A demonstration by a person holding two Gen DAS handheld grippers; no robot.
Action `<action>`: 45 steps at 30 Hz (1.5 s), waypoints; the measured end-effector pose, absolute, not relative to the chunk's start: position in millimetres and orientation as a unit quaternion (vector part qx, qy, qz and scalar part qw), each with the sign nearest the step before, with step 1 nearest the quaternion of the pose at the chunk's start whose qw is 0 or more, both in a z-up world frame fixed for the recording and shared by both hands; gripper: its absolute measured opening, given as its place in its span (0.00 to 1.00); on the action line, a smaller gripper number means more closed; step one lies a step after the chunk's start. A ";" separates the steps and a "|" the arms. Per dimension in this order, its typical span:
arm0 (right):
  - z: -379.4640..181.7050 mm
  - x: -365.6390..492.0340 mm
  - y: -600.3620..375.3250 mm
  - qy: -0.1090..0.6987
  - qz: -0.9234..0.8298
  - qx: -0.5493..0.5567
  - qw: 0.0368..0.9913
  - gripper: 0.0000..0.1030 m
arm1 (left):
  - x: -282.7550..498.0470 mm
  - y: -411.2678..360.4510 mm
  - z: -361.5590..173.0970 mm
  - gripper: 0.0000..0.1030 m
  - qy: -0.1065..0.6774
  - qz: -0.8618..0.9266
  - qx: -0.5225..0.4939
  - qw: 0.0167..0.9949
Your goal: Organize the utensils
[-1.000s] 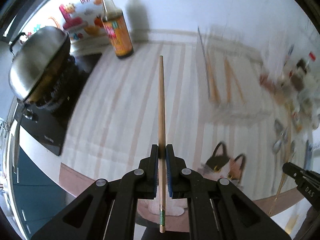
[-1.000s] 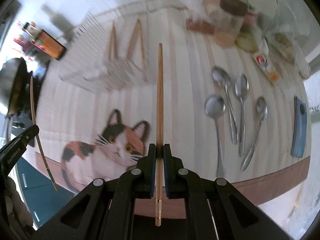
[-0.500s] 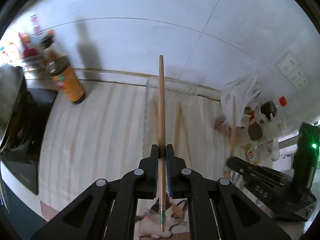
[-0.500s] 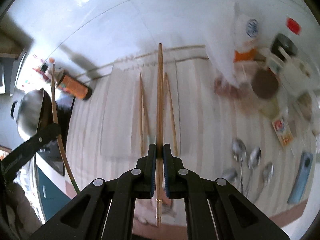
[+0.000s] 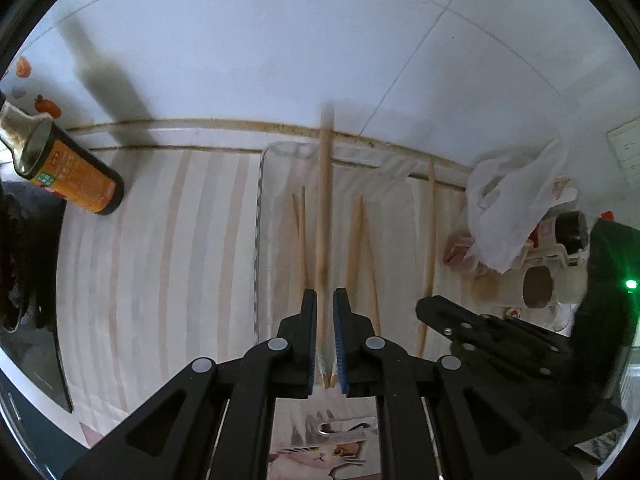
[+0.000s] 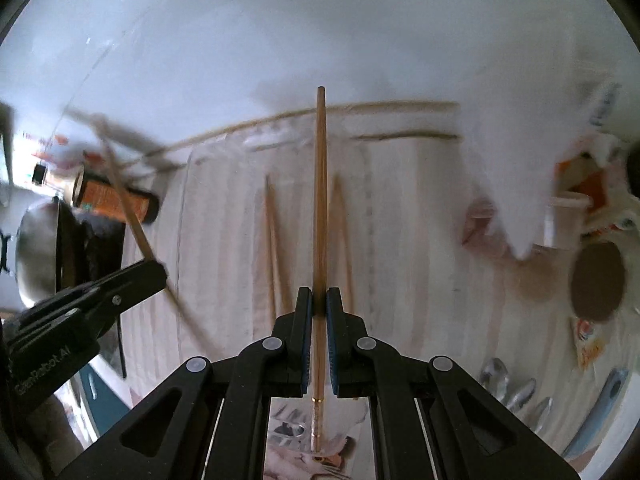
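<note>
1. At nine o'clock in the left wrist view a sauce bottle (image 5: 66, 168) with an orange label stands on the striped counter (image 5: 160, 264), beside the dark edge of a stove (image 5: 28, 280).
2. A clear tray (image 5: 260, 240) lies at the centre against the wall; four chopsticks rest in it as two pairs, one (image 5: 301, 236) towards eleven o'clock of the fingertips and one (image 5: 360, 248) towards one o'clock.
3. The left gripper (image 5: 326, 304) has its jaws slightly parted. A motion-blurred chopstick (image 5: 324, 200) runs between them towards twelve o'clock; a gap shows beside it, and I cannot tell whether the pads still touch it.
4. At three o'clock the right gripper (image 5: 480, 328) enters, its own chopstick (image 5: 430, 240) rising over the tray's right edge. A white plastic bag (image 5: 516, 200) and jars (image 5: 536, 288) crowd beyond it.
5. In the right wrist view, the left gripper (image 6: 100, 288) sits at nine o'clock with its blurred chopstick (image 6: 132, 216) slanting upward.
6. The right gripper (image 6: 319, 304) is closed tight on its chopstick (image 6: 320, 200), which points to twelve o'clock above the tray (image 6: 224, 240), between the two resting pairs.
7. Spoons (image 6: 516, 392) lie blurred at four o'clock.
</note>
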State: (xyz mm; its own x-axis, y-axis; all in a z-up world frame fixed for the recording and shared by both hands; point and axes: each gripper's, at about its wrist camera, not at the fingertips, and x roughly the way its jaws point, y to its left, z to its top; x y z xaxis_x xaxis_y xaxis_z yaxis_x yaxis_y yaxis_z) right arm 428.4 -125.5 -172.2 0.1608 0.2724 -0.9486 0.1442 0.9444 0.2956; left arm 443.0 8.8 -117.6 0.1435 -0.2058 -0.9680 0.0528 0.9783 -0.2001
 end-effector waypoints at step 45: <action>-41.1 202.9 -100.3 0.422 -0.115 0.067 0.897 0.97 | 250.7 47.3 -26.3 1.00 0.439 -0.011 0.042 0.897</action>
State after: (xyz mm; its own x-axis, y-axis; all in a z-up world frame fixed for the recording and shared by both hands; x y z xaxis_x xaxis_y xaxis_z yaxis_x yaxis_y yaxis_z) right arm 202.9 -100.3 -41.1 0.6173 -0.1504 -0.7722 0.2635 0.9644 0.0228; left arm 250.7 47.3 -26.3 0.6144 0.0164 -0.7889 0.0572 0.9962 0.0653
